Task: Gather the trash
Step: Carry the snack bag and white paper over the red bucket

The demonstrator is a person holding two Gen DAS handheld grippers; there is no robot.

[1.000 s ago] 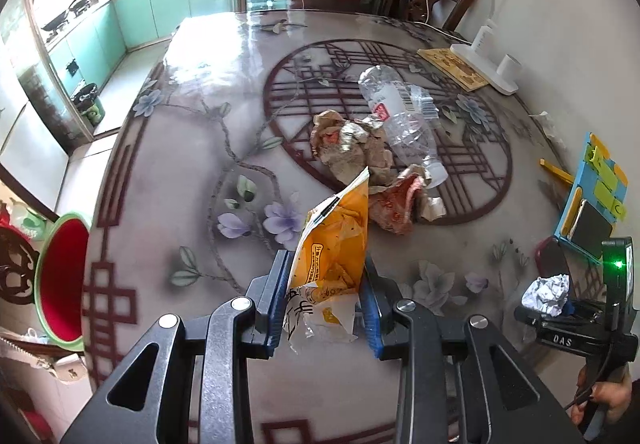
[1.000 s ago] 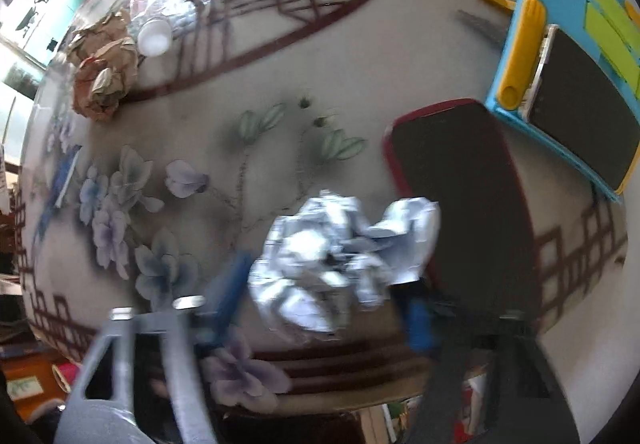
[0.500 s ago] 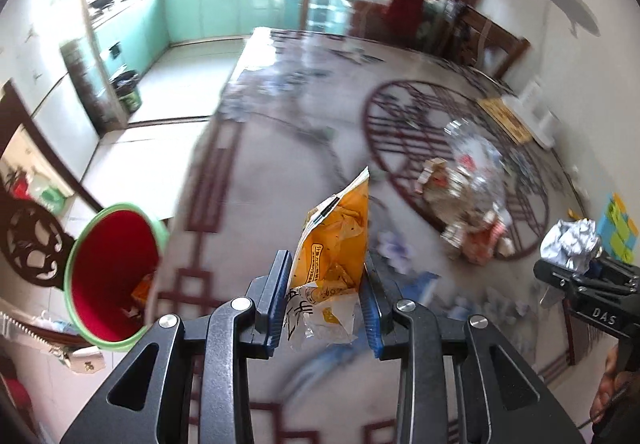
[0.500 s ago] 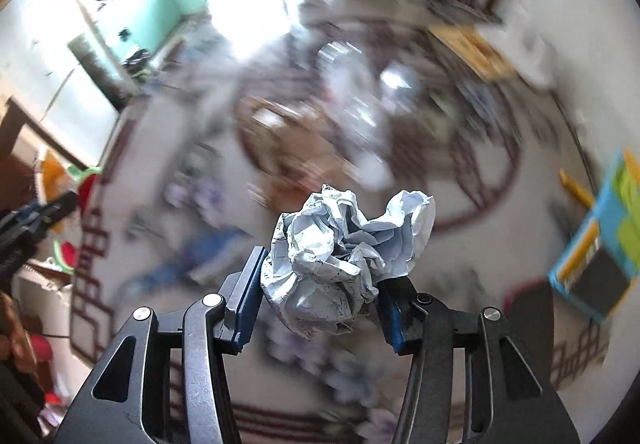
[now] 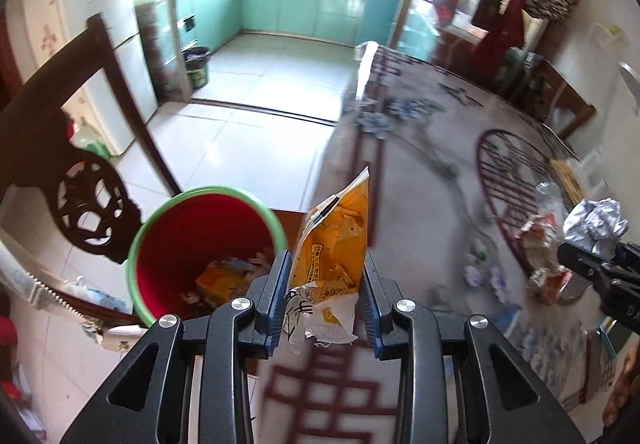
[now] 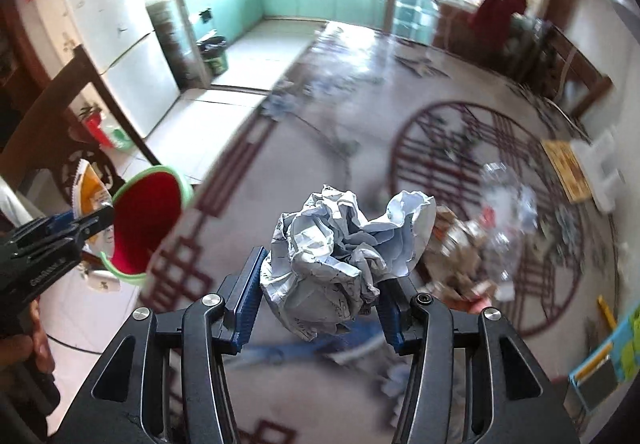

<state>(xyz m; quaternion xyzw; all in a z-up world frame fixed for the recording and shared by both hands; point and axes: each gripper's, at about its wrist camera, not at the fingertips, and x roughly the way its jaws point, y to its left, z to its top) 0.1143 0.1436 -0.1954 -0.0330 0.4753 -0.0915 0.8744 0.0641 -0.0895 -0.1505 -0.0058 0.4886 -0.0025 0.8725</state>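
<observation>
Now swung beside the bin (image 5: 208, 244), left tongs (image 5: 325, 296) clamp wrapper (image 5: 332, 248), right tongs (image 6: 320, 296) paper (image 6: 344, 256).

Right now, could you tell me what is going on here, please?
A person is clearing trash off the table. The left hand-held gripper grips an orange snack wrapper near the red bin beside the table. The right hand-held gripper holds a crumpled paper ball over the table. More trash lies there.
</observation>
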